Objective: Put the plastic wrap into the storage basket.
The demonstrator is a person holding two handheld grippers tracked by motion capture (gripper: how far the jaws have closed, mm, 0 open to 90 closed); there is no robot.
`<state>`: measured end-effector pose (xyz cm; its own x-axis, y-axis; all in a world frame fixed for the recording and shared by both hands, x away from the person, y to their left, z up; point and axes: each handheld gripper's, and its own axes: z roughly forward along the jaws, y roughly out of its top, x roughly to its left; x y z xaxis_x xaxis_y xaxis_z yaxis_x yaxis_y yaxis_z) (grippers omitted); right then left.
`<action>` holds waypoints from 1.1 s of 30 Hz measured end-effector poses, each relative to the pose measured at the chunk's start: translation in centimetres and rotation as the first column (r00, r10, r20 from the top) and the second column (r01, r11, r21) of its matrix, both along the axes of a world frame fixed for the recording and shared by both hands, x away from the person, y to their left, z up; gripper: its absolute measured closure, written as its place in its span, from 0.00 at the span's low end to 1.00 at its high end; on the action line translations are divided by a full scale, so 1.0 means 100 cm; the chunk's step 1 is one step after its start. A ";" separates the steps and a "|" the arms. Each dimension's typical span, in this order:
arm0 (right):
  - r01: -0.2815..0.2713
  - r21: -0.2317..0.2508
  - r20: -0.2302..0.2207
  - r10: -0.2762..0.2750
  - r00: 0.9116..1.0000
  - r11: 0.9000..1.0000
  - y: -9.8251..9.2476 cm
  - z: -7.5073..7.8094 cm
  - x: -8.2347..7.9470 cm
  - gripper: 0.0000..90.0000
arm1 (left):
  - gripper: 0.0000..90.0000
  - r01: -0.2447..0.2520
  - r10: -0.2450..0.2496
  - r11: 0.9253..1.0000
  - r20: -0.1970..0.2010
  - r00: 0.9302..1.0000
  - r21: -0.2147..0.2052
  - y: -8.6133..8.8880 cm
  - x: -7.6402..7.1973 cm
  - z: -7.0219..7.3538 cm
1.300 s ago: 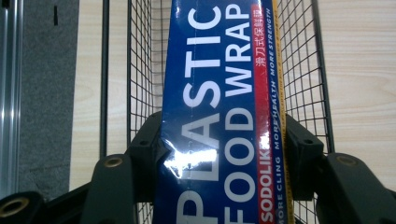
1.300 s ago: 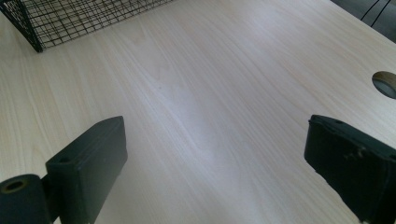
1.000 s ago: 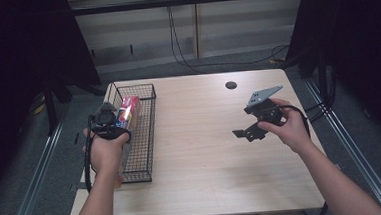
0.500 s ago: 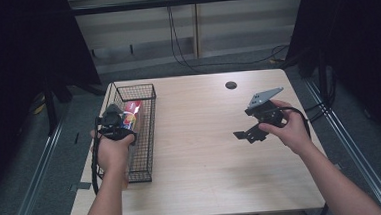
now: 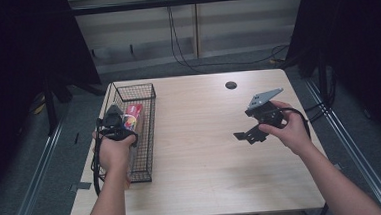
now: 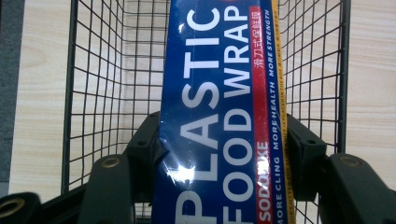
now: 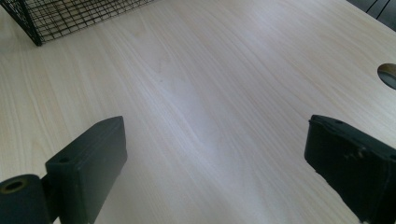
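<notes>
A light wooden table (image 5: 201, 152) is seen from above, with a round dark cable hole (image 5: 231, 85) set near its far edge. Dark curtains are noted to left and right, and cables are seen hanging along the wall beyond.

A black wire basket (image 5: 148, 140) is placed along the left side of the table, its long axis running near to far. Its mesh walls are seen close up in the left gripper view (image 6: 93, 70), and one corner is caught at the far left of the right gripper view (image 7: 56, 16).

A long box of plastic food wrap (image 6: 219, 112), blue with white lettering and a red strip, is held over the basket, within its wire walls. In the high view its red and white end (image 5: 133, 116) is seen in the basket's far half, just beyond the left hand.

The left gripper (image 5: 115, 123) is held over the basket's left wall. In its own view the black jaws are seen pressed against both long sides of the box, so the box is clamped between them. Whether the box rests on the basket floor cannot be told.

The right gripper (image 5: 252, 129) is held above bare table well to the right, apart from the basket, a grey three-cornered plate (image 5: 263, 99) on top. Its jaws are spread wide, with nothing between them.
</notes>
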<state>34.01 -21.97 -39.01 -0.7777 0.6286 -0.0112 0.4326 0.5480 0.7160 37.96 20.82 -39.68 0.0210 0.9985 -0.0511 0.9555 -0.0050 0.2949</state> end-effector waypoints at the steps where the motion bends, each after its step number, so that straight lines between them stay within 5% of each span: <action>1: 0.000 0.000 0.000 0.000 1.000 1.000 0.000 0.000 0.000 0.06 | 0.47 0.004 -0.004 1.000 -0.003 1.000 0.000 0.000 0.000 0.000; 12: -0.002 0.007 0.006 0.002 1.000 1.000 -0.001 0.002 -0.003 0.06 | 0.44 -0.004 0.003 1.000 -0.019 1.000 -0.021 0.002 0.002 -0.001; 33: -0.005 0.011 0.003 0.005 1.000 1.000 -0.001 0.002 -0.002 0.06 | 0.29 0.048 -0.042 0.995 0.069 0.997 -0.084 0.005 -0.003 0.034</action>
<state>33.84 -22.09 -38.77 -0.7808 0.6247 -0.0063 0.4281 0.5423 0.7230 37.71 21.28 -36.24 0.0723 0.9884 -0.1337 0.9330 -0.0196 0.3593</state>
